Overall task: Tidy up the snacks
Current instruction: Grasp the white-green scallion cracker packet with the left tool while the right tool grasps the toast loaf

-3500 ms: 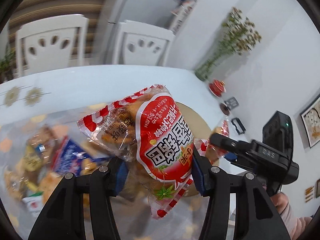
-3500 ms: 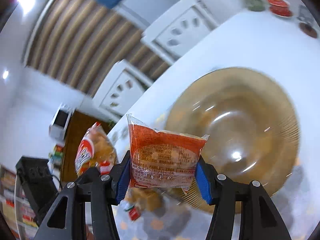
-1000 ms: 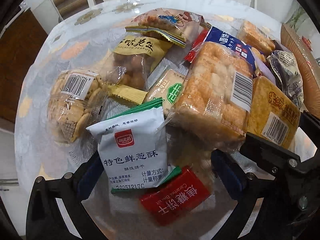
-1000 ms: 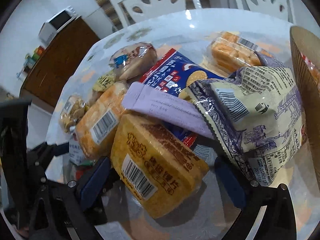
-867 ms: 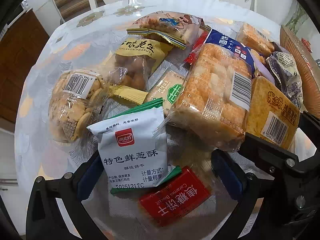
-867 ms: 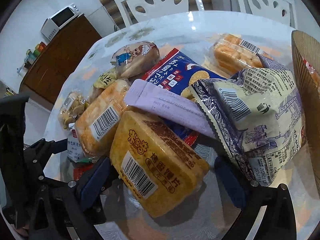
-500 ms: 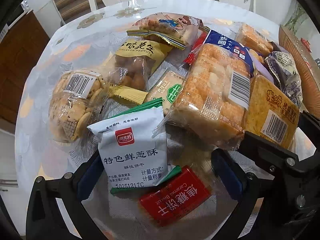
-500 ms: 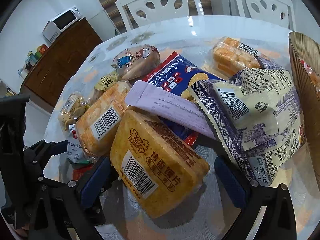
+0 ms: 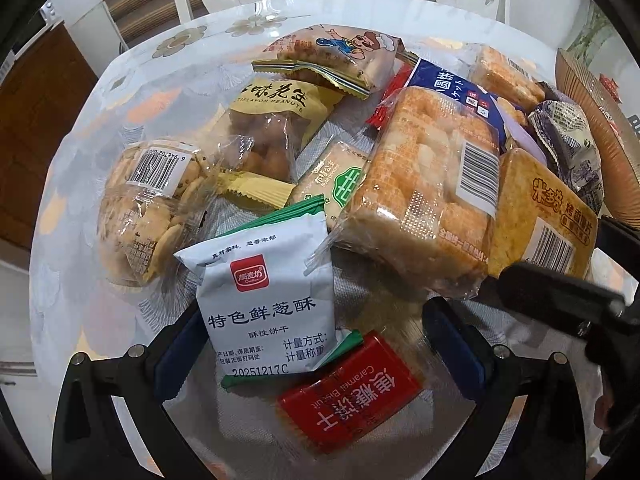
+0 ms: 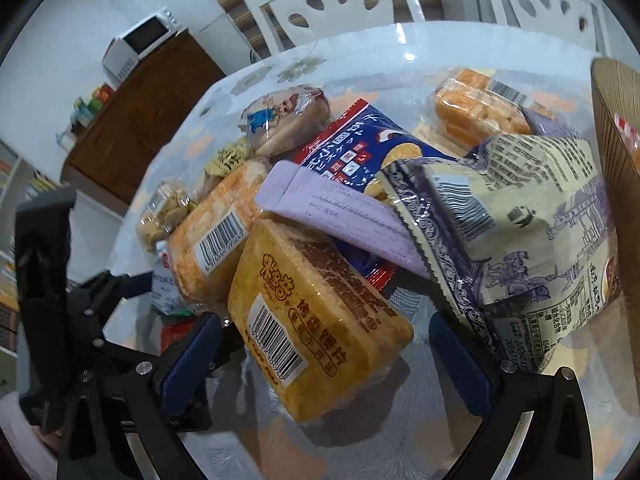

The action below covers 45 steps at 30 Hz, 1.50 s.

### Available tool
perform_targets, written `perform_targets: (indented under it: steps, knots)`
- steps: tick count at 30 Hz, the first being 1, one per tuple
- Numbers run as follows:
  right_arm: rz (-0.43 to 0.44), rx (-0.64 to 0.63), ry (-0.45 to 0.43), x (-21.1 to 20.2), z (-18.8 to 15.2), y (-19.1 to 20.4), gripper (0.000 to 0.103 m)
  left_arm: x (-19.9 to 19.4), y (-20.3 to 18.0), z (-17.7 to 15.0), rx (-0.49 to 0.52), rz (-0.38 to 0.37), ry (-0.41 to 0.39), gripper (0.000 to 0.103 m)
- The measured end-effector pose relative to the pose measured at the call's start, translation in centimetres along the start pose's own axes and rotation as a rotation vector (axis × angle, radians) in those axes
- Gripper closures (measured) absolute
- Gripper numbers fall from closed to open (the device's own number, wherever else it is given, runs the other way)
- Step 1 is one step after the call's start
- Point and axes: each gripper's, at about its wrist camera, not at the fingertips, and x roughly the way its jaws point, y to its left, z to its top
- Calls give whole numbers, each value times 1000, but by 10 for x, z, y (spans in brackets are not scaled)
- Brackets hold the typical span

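Both jaws spread wide: your left hand-held gripper (image 9: 316, 344) straddles the white biscuit pack (image 9: 268, 304) at lower centre, the right hand-held gripper (image 10: 324, 356) the yellow rusk pack (image 10: 316, 320), so centre each before you squeeze.

My home dining room, white chairs (image 10: 336, 4) at twelve o'clock, microwave (image 10: 140, 42) on wooden cabinet (image 10: 136, 120) at ten
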Motion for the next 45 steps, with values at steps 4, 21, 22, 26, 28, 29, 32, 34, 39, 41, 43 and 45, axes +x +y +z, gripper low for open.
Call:
perform_targets:
  steps: [4, 21, 22, 26, 28, 29, 32, 34, 39, 41, 43, 45]
  knots:
    - [-91, -55, 88, 7, 6, 13, 3, 2, 0, 4, 7, -1, 19, 0]
    - [98, 68, 44, -55, -14, 4, 48, -39, 59, -14, -173, -171, -57, 55]
    - [101, 68, 43, -58, -17, 3, 49, -41, 62, -14, -186, -175, -64, 55]
    - [116, 83, 50, -61, -26, 1, 49, -50, 67, -20, -220, -189, -87, 56]
    - [125, 97, 50, -58, -25, -2, 49, -57, 68, -28, -225, -196, -99, 56]
    - [122, 103, 49, -59, -26, -4, 49, -58, 66, -29, -224, -194, -101, 56]
    - [123, 131, 54, -49, -16, -3, 48, -57, 63, -28, -216, -188, -93, 56]
    - [112, 151, 56, -43, -9, -5, 45, -55, 65, -27, -227, -181, -84, 55]
    - [60, 131, 62, -32, 5, -1, 38, -49, 73, -20, -260, -152, -66, 40]
    - [60, 146, 61, -30, 9, -2, 37, -46, 75, -16, -267, -139, -58, 39]
    - [63, 169, 66, -27, 8, -4, 34, -40, 77, -13, -292, -125, -40, 27]
    - [73, 200, 76, -22, 7, -9, 29, -34, 80, -11, -323, -123, -23, 23]
